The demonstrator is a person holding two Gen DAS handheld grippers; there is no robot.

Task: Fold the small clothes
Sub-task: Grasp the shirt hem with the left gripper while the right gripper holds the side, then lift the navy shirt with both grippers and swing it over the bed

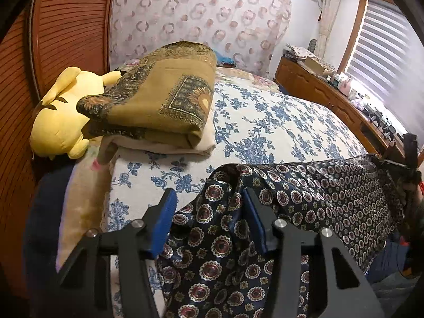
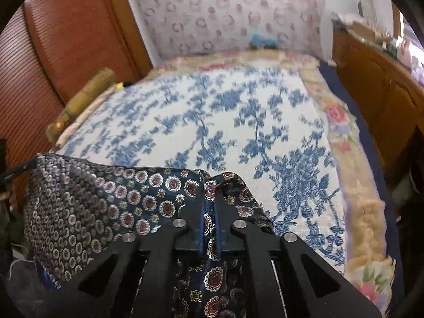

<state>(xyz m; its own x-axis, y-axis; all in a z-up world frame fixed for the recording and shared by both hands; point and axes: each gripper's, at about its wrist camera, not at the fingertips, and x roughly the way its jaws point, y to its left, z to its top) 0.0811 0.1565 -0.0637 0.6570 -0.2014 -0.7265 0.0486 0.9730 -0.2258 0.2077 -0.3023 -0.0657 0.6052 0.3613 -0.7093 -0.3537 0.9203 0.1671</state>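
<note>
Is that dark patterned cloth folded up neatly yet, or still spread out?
Spread out, not folded: the patterned cloth is stretched between the right gripper, shut on one end, and the left gripper.

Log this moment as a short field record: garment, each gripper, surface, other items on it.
garment: dark patterned cloth, stretched between both grippers over the bed edge
left gripper: jaws apart, cloth lying between them, not pinched
right gripper: shut on the cloth's corner
surface: bed with blue floral cover
other items: folded tan blanket, yellow plush toy
</note>
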